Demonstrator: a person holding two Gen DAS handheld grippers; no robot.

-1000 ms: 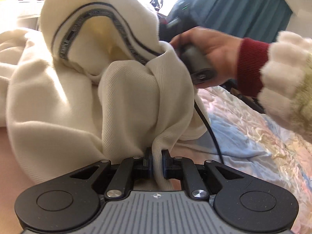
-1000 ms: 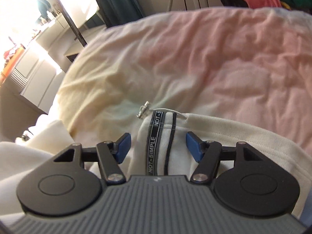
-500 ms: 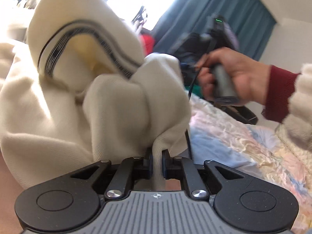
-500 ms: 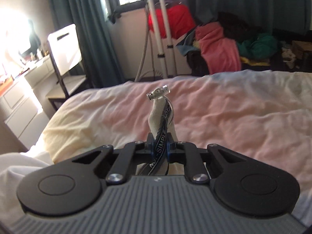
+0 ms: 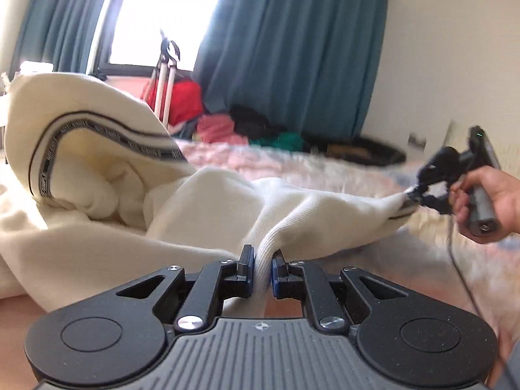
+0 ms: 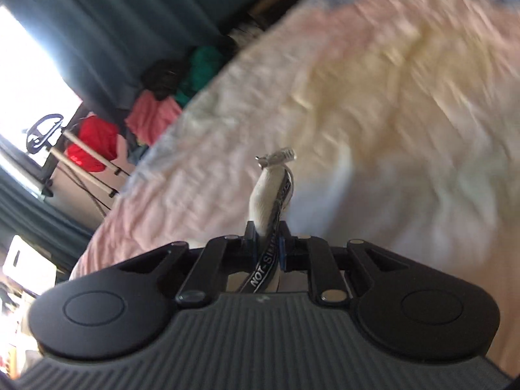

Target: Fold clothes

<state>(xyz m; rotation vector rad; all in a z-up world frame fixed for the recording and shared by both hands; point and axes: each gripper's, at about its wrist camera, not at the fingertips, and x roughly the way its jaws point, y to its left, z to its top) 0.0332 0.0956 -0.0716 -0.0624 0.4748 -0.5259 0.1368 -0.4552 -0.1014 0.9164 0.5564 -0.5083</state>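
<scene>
- Two grippers, one cream hoodie (image 5: pixel 201 214), and it's stretched low over the bed (image 5: pixel 422 260) between them.
- Left gripper (image 5: pixel 262 271) has its fingers pinched on a ribbed fold of the fabric, right at the near edge.
- Right gripper (image 5: pixel 411 196), out to the side in a hand (image 5: pixel 487 198), is clamped on the far corner, pulling the cloth taut.
- From the right wrist camera: right gripper (image 6: pixel 266 248) closed on the lettered black trim and the drawstring (image 6: pixel 276 169), whose metal tip pokes up above the fingers.
- Hood (image 5: pixel 81 123) stands up on the left, trim curving round its opening.
- Blurred pastel bedding fills the rest; a pile of clothes (image 5: pixel 227 123) sits by the teal curtains (image 5: pixel 292 48).
</scene>
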